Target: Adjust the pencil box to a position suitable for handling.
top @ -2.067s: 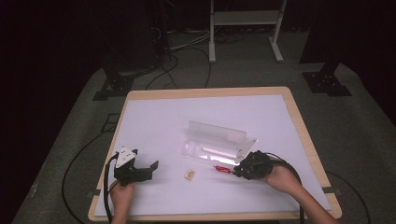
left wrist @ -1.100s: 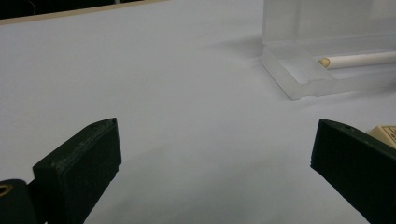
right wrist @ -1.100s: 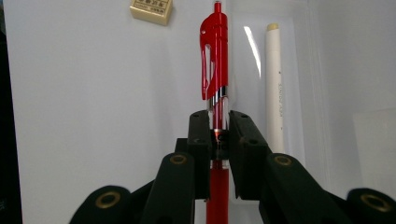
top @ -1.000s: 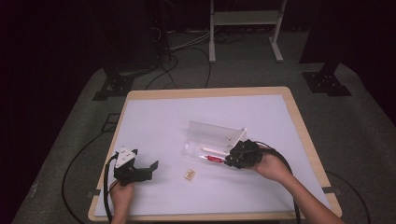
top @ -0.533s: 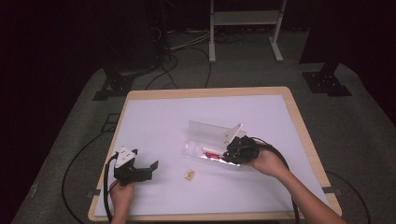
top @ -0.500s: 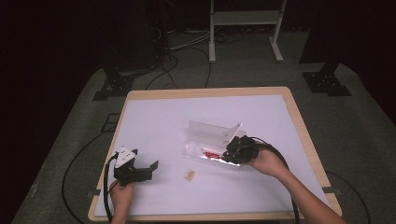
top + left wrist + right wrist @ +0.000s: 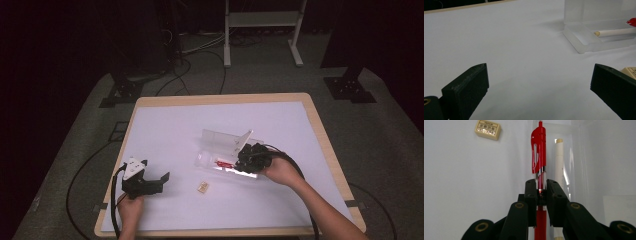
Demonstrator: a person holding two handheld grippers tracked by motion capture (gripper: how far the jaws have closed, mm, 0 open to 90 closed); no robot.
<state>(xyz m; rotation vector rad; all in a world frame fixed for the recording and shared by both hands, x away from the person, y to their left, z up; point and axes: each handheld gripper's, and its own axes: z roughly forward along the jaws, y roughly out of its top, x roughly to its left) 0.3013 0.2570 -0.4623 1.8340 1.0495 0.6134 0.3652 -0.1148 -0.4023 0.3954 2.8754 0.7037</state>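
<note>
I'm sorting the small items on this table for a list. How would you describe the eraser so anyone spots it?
On the white table, look just in front of the clear case. The eraser lies alone there: a small cream block with a printed label, not a long pen.

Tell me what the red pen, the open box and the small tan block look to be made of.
Red pen: glossy plastic, judging by its shine, with a clear barrel section.
Open box: transparent hard plastic; the table shows through its walls.
Small tan block: matte, probably a rubber eraser with printed label.
</note>
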